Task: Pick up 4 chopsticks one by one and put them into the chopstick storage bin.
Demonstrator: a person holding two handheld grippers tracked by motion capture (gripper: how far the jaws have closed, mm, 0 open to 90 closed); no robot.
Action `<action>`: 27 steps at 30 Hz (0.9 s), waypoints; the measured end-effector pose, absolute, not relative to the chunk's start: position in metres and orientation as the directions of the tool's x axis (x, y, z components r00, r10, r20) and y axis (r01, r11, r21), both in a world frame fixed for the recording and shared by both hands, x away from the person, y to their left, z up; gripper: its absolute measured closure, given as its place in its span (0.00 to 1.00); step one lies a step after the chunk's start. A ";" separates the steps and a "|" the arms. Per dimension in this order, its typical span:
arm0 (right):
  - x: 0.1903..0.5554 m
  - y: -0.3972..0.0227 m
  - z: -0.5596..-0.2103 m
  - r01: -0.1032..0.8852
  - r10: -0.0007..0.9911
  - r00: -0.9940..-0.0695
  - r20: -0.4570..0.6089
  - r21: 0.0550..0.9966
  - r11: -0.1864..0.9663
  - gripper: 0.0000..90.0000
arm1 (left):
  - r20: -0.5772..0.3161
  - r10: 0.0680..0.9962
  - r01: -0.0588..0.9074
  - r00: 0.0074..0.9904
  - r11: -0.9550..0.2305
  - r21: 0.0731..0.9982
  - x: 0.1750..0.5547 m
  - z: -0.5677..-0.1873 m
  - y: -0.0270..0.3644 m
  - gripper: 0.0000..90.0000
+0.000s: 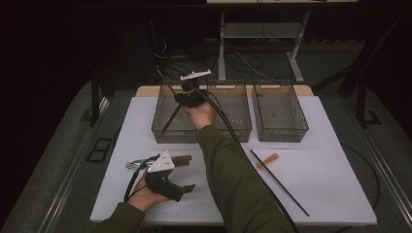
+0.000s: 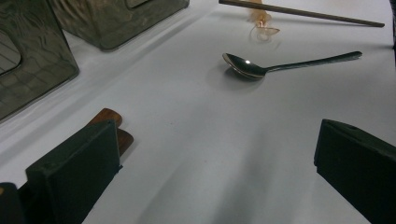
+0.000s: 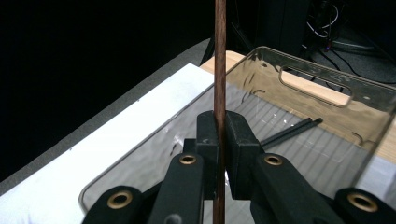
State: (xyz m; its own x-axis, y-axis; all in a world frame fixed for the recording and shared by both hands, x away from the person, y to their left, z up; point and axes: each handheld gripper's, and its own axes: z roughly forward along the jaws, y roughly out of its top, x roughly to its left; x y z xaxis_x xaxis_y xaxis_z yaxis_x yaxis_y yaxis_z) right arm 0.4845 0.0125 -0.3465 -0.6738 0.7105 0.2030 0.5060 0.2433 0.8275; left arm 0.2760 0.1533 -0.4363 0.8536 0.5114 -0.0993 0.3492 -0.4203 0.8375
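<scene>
Waiting wide open and empty over the counter [image 1: 121, 145], the left hand-held gripper [image 1: 187, 188] idles; the right hand-held gripper [image 3: 221, 135] pinches a brown chopstick [image 3: 220, 56] over the leftmost bin [image 1: 163, 132], apparently ready for lowering and release.

This looks like a lab or test room set up for recording, not a home. A white table [image 1: 316, 194] stands alone on grey carpet [image 1: 63, 145] in a dark room. Loose cables [image 1: 243, 60] trail over the floor behind it, near the metal legs of a desk [image 1: 294, 58]. Three clear plastic bins [image 1: 279, 111] stand in a neat row, with a spoon [image 2: 261, 69] and chopsticks [image 1: 279, 182] laid out like test pieces.
</scene>
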 end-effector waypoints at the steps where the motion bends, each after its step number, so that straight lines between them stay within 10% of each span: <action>1: 0.486 0.015 -0.348 0.506 0.712 -0.673 0.201 0.827 0.245 0.94 | -0.097 0.511 0.348 0.854 -0.422 0.837 0.276 -0.436 0.153 0.00; 13: 0.496 0.029 -0.375 0.537 0.727 -0.658 0.197 0.800 0.270 0.93 | -0.091 0.505 0.343 0.858 -0.433 0.833 0.276 -0.435 0.152 0.00; 27: 0.485 0.014 -0.367 0.550 0.730 -0.660 0.178 0.777 0.307 0.55 | -0.075 0.504 0.333 0.860 -0.444 0.832 0.275 -0.434 0.154 0.00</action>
State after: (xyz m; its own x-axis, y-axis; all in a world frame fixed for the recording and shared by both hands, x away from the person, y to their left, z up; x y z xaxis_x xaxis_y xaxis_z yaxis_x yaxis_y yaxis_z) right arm 0.4849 0.0139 -0.3673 -0.6599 0.7299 0.1785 0.5498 0.3071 0.7768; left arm 0.2750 0.1539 -0.4340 0.8604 0.5041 -0.0749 0.3326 -0.4442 0.8319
